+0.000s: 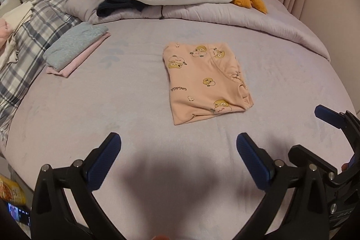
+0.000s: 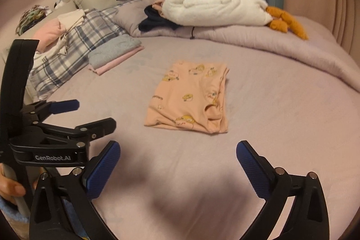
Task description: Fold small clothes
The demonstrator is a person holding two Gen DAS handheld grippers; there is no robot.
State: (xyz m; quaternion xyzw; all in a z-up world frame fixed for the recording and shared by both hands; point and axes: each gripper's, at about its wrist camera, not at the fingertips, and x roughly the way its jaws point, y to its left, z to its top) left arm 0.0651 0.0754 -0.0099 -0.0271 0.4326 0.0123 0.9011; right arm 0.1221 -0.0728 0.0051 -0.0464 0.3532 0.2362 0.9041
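Both sets of jaws stand wide apart and empty: left gripper (image 1: 178, 153), right gripper (image 2: 177, 161), each clear of the cloth. Ahead, the peach cartoon-print small garment (image 1: 203, 83) lies folded square on the lilac bed (image 1: 90, 105). Judgement: fold done; grey-and-pink folded stack (image 1: 74, 48) suggests its destination.

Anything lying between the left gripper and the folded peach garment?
Nothing: only bare lilac bedsheet and a shadow separate the open left gripper from the folded peach garment. The left wrist view shows this best.
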